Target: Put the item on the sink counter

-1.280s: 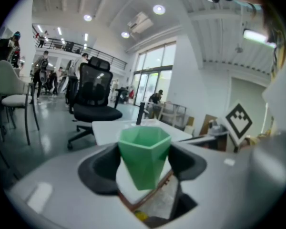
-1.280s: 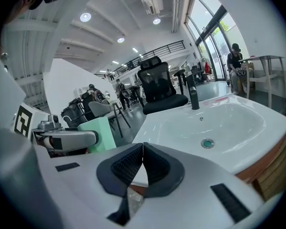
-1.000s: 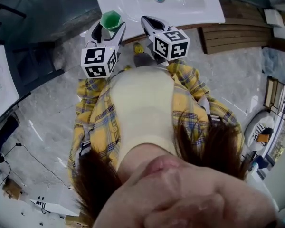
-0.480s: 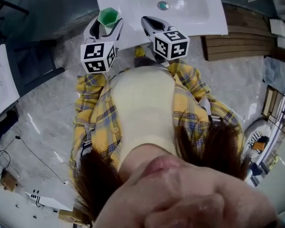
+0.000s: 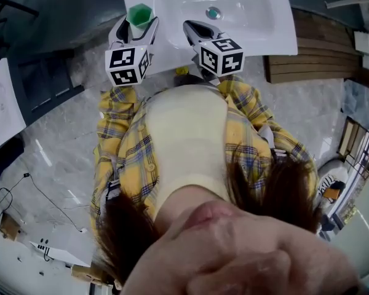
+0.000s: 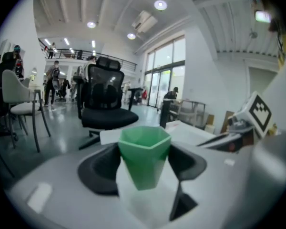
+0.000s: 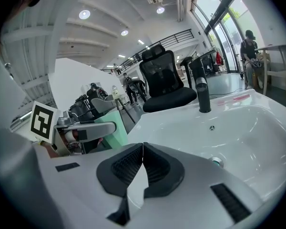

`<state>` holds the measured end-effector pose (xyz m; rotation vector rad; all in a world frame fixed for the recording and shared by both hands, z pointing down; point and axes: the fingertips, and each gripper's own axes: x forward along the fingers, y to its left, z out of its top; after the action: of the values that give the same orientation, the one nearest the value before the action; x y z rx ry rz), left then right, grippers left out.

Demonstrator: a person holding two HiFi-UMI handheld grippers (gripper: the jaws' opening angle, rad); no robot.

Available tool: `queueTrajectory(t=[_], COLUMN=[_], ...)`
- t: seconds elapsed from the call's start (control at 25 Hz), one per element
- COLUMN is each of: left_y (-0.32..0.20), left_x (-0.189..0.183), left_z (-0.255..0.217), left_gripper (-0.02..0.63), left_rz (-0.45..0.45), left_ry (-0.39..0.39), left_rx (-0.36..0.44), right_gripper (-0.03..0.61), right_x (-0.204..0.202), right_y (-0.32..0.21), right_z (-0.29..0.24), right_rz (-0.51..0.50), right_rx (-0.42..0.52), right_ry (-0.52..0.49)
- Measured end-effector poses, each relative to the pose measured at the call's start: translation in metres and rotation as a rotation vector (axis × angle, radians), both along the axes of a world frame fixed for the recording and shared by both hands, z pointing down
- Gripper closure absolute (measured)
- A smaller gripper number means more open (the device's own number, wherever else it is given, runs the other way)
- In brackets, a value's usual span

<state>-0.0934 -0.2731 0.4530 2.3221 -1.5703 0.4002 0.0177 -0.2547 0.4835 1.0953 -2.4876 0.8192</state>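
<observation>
Currently the left gripper [image 5: 136, 29] has its jaws closed against both sides of a green hexagonal plastic cup [image 6: 144, 154], which stands upright with its open mouth on top. In the head view the cup is over the front left part of the white sink surface [image 5: 283, 32], left of the basin [image 5: 240, 2]; contact with the surface cannot be determined. The right gripper [image 7: 142, 149] has its jaws pressed together with nothing between them, at the basin's front edge. A black faucet [image 7: 202, 92] stands at the basin's far side.
</observation>
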Motion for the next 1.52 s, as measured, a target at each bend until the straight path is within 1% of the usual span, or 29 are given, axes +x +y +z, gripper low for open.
queueTrajectory(t=[0.32, 0.56, 0.8, 1.08, 1.28, 1.52], left_y=[-0.03, -0.049, -0.066, -0.074, -0.073, -0.074], left_x=[-0.004, -0.006, -0.008, -0.012, -0.009, -0.011], left_z=[0.012, 0.018, 0.021, 0.028, 0.027, 0.027], left_gripper=[0.301, 0.301, 0.301, 0.301, 0.299, 0.299], left_rz=[-0.033, -0.038, -0.046, -0.057, -0.03, -0.034], left_ry=[-0.001, -0.037, -0.047, -0.059, -0.084, -0.086], left_rx=[0.026, 0.068, 0.101, 0.113, 0.137, 0.138], right_gripper=[0.565, 0.563, 0.565, 0.563, 0.563, 0.563], right_x=[0.0, 0.003, 0.007, 0.011, 0.009, 0.005], right_y=[-0.017, -0.025, -0.029, -0.031, -0.03, -0.03], right_z=[0.009, 0.013, 0.017, 0.019, 0.019, 0.018], right_rz=[-0.025, -0.024, -0.017, -0.012, -0.015, -0.018], right_rx=[-0.022, -0.034, -0.043, -0.05, -0.054, -0.052], right_ry=[0.003, 0.009, 0.011, 0.015, 0.017, 0.017])
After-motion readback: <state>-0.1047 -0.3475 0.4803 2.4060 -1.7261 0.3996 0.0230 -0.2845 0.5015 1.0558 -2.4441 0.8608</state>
